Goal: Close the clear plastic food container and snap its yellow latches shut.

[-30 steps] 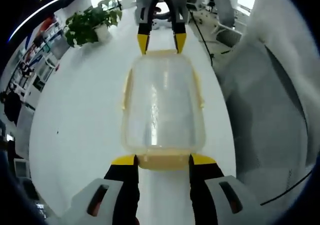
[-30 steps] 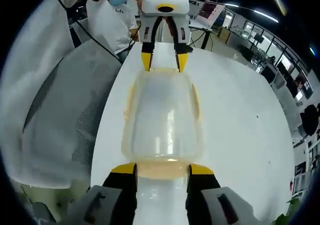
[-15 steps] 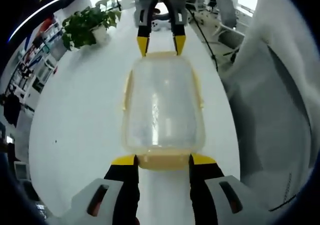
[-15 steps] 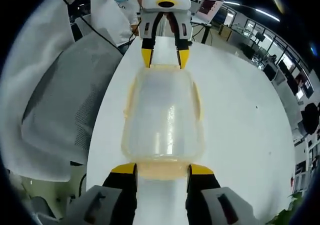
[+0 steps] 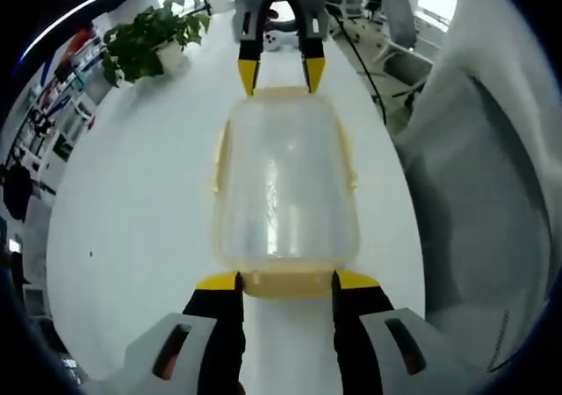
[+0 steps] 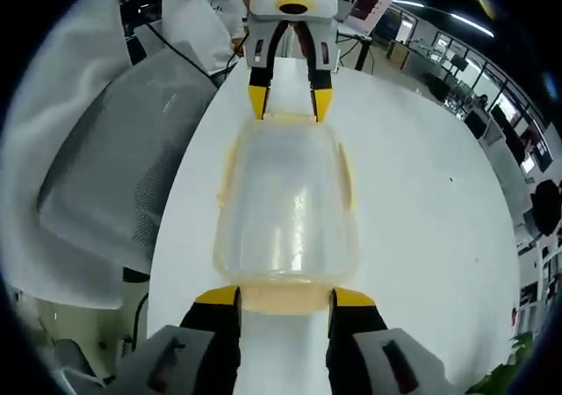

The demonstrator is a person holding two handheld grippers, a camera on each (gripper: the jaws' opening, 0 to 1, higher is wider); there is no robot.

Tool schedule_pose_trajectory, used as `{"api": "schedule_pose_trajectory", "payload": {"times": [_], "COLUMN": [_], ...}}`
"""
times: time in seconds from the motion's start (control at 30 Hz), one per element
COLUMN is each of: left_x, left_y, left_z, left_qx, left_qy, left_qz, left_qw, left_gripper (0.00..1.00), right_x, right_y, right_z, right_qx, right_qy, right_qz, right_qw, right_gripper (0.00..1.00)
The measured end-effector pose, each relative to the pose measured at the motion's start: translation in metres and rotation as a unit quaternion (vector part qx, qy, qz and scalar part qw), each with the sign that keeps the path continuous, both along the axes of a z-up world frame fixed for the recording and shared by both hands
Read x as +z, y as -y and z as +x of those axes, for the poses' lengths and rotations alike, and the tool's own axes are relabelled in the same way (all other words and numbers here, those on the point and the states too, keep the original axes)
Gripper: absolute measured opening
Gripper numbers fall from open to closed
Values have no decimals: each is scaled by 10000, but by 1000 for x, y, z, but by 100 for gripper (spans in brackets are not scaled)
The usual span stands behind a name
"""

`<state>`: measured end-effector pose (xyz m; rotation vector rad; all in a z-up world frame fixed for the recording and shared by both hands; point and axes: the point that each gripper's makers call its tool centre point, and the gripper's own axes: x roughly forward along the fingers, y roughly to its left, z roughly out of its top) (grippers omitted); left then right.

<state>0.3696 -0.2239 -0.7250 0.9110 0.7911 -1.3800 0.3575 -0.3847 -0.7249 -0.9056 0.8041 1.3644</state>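
Note:
The clear plastic food container [image 5: 285,184] lies lengthwise on the white table [image 5: 132,211], lid on, with yellow latches along its sides [image 5: 219,162] and at both ends. My left gripper [image 5: 285,281] is open, its yellow-tipped jaws flanking the near end latch [image 5: 285,286]. At the far end the right gripper [image 5: 276,75] points down at the opposite latch, jaws apart. In the right gripper view the same container [image 6: 285,202] runs away from my open right gripper [image 6: 285,298], whose jaws flank the end latch [image 6: 285,303]. The left gripper [image 6: 285,104] stands at the far end.
A potted plant [image 5: 145,39] stands on the table's far left. A grey mesh chair [image 6: 114,149] sits close along the table edge, and a person in white [image 6: 198,17] is behind it. Office desks and chairs fill the background.
Both views have shifted slightly with the hands. The container and both grippers keep the same places relative to each other.

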Motion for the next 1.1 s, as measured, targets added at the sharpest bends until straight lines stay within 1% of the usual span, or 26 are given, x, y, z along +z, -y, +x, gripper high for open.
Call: {"api": "schedule_pose_trajectory", "payload": {"times": [0.17,0.3,0.33,0.47,0.57,0.7,0.93,1.1], "left_x": [-4,-8,-9,-14,-15,-15,-19,-20], "left_y": [4,4,5,4,3,4,4,4], "left_z": [-2,-1,-1,-3,-2,-2,-2,-1], "left_qx": [-19,-49,-35,-62,-73,-81,-48,-112], "left_qy": [-3,38,-3,3,5,-11,-42,-13], "left_qz": [27,102,106,173,191,187,226,232], "left_qw": [10000,9999,9999,9998,9998,9998,9997,9997], "left_gripper": [37,37,37,37,37,37,37,38], "right_x": [-5,-8,-9,-12,-15,-18,-21,-21], "right_y": [4,3,4,4,4,5,5,5], "right_z": [-1,-1,-1,-2,-2,-2,-2,-4], "right_qx": [8,-16,-3,16,25,-6,-31,-56], "right_qy": [-5,-17,-16,-26,-5,-55,-112,-144], "right_qz": [-37,-31,-62,-95,-137,-150,-141,-129], "right_qw": [10000,10000,10000,10000,9999,9999,9998,9998], "right_gripper": [36,36,36,36,36,36,37,37]}}
